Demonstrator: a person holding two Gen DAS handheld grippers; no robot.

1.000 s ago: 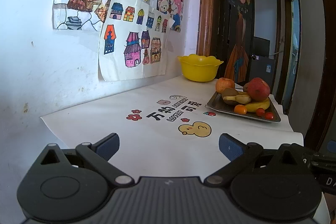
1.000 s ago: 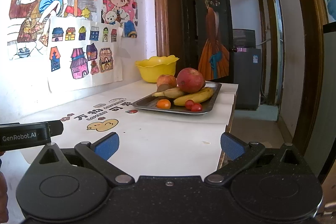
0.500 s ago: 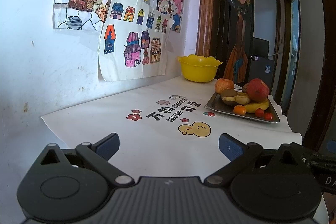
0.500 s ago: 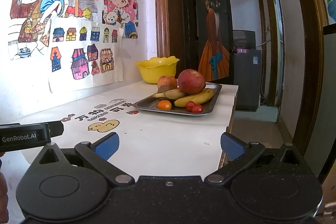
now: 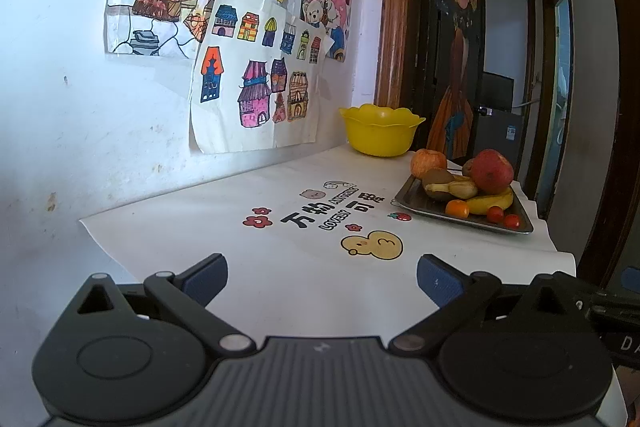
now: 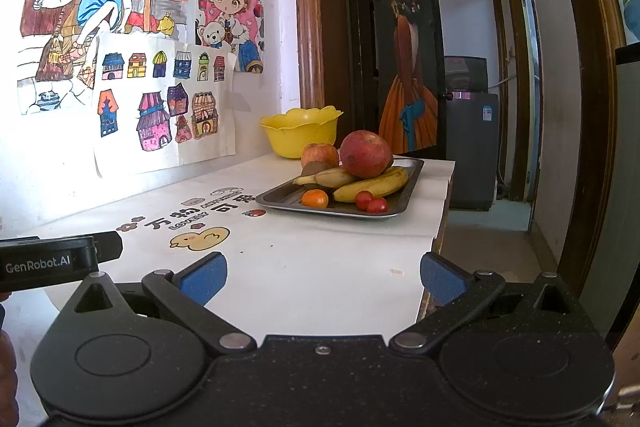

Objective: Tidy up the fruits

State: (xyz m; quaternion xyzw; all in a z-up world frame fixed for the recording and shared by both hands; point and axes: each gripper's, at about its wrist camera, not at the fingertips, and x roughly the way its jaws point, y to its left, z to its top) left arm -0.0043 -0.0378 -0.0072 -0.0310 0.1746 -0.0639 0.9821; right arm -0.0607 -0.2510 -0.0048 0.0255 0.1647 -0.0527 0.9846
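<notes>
A dark metal tray (image 6: 408, 193) stands on the white table toward its far right edge; it also shows in the left wrist view (image 5: 408, 195). On it lie a big red apple (image 6: 365, 153), a smaller apple (image 6: 319, 154), a kiwi (image 6: 314, 169), two bananas (image 6: 374, 185), a small orange (image 6: 315, 198) and two cherry tomatoes (image 6: 371, 202). A yellow bowl (image 6: 300, 133) stands behind the tray by the wall. My left gripper (image 5: 322, 277) and my right gripper (image 6: 323, 277) are both open and empty, held over the near part of the table, well short of the tray.
The table carries a white printed cloth (image 5: 280, 239) with a duck picture. Drawings hang on the wall (image 5: 80, 107) at the left. The table's right edge (image 6: 440, 227) drops to the floor beside a doorway. The left gripper's body (image 6: 48, 261) shows at the right wrist view's left.
Both grippers have crept slightly forward toward the tray. Their jaws stay open and the fruits have not moved.
</notes>
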